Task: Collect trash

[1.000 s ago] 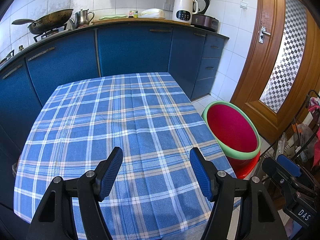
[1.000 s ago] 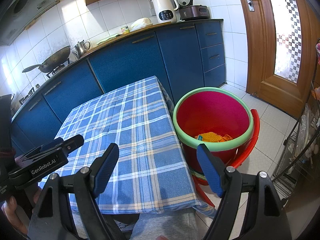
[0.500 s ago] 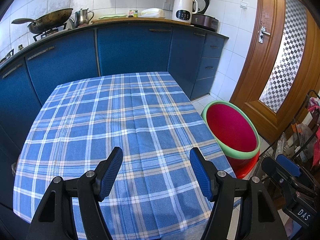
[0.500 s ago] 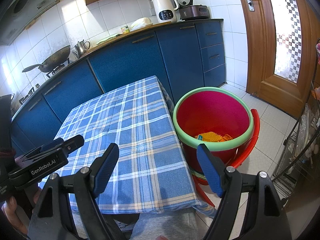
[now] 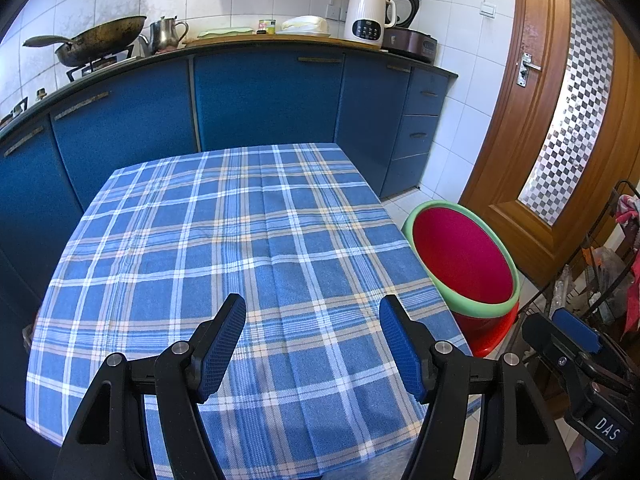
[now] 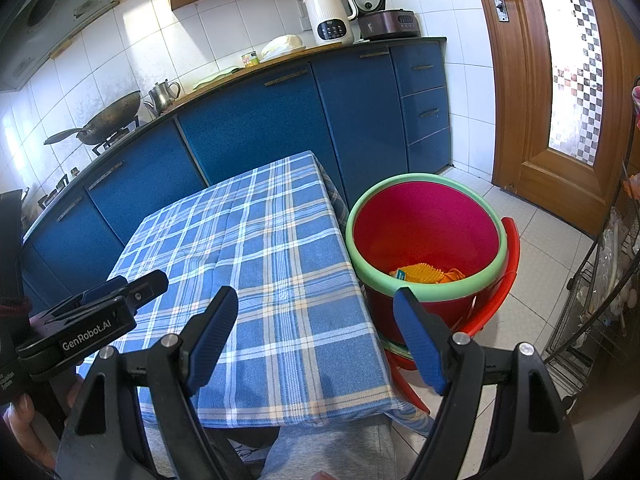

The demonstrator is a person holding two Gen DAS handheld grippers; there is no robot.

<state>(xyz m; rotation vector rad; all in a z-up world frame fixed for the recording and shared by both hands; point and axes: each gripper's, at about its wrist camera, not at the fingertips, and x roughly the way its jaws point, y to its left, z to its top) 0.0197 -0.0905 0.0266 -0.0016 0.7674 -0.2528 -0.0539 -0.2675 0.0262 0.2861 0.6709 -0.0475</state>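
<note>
Plaid cotton, blue and white, covered the table [image 5: 248, 248] in the left wrist view; no trash lay on it, and the left gripper [image 5: 312, 340] stood with jaws apart and nothing between them above the cloth. From the right wrist view, the right gripper [image 6: 316, 336] was likewise spread and unloaded, while the red plastic bucket [image 6: 424, 236] with a green rim stood just beside the table and held the orange trash [image 6: 424, 274], bumpy and crumpled. Judged light, soft and non-fragile, it would pinch easily at any raised fold.
</note>
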